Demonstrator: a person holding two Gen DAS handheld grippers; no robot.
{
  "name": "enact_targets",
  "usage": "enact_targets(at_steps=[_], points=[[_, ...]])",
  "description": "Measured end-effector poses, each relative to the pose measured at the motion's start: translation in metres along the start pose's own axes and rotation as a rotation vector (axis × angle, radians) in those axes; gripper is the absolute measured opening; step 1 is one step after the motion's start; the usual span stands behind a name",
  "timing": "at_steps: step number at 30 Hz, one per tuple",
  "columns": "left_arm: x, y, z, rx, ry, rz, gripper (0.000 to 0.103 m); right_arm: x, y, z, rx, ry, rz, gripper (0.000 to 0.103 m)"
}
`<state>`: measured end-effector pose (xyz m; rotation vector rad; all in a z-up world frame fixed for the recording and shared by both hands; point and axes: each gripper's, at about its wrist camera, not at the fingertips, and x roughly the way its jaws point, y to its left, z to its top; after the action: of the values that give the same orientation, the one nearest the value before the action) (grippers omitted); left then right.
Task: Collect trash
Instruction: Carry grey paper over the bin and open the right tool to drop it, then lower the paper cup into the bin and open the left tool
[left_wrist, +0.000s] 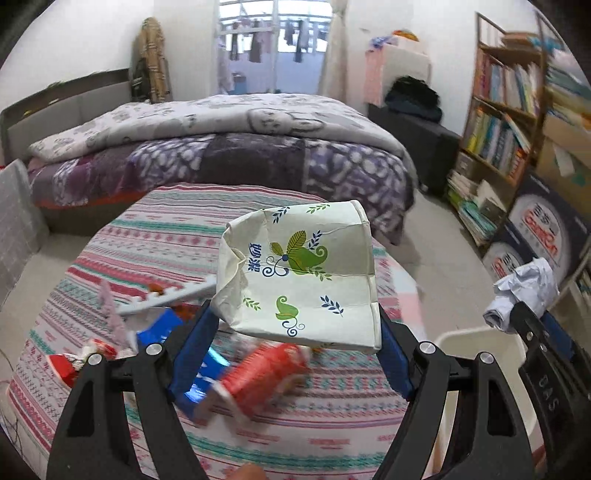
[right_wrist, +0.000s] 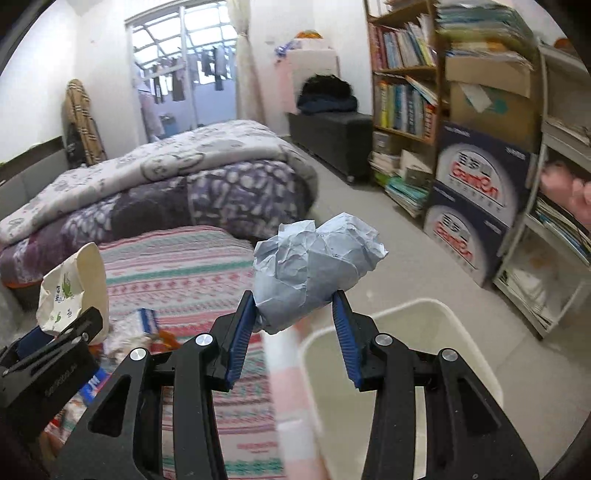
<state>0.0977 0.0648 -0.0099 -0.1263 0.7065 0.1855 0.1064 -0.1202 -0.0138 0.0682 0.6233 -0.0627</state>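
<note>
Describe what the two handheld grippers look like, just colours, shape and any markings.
The left gripper and the right gripper match: black angular linkage arms with triangular cut-outs, round silver pivot bolts, and flat blue ribbed pads on the fingers. Seen from the left wrist camera, the right gripper's black side bears pale lettering, too blurred to read. No cables or sleeves show.

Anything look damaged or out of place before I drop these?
Nothing unexpected: the paper cup in the left tongs is crushed flat, and wrappers lie scattered on the striped cloth. It is all trash.
</note>
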Motion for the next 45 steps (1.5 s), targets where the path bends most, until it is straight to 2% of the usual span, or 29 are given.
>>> enact_targets(at_steps=[12, 15, 17, 18, 29, 34, 37, 45], points=[[0.005, -0.075, -0.022, 0.147, 0.026, -0.129, 0.078, 0.014, -0.067, -0.004, 0.107, 0.083, -0.108, 0.042], [0.005, -0.092, -0.026, 0.181, 0.033, -0.165, 0.078, 0.012, -0.08, -0.004, 0.132, 0.087, -0.129, 0.048], [0.005, -0.1, -0.027, 0.195, 0.042, -0.185, 0.078, 0.01, -0.09, -0.002, 0.164, 0.078, -0.149, 0.067], [0.005, -0.104, -0.029, 0.202, 0.045, -0.193, 0.078, 0.009, -0.096, -0.001, 0.178, 0.071, -0.153, 0.069], [0.003, -0.149, -0.042, 0.278, 0.082, -0.288, 0.078, -0.001, -0.139, 0.004, 0.274, 0.044, -0.188, 0.078], [0.005, -0.168, -0.047, 0.312, 0.128, -0.356, 0.078, -0.005, -0.153, 0.008, 0.319, 0.039, -0.187, 0.082], [0.002, -0.174, -0.049, 0.332, 0.125, -0.367, 0.09, -0.007, -0.159, 0.01, 0.343, 0.037, -0.182, 0.084], [-0.002, -0.166, -0.05, 0.35, 0.123, -0.335, 0.09, -0.014, -0.159, 0.013, 0.365, 0.018, -0.162, 0.09]])
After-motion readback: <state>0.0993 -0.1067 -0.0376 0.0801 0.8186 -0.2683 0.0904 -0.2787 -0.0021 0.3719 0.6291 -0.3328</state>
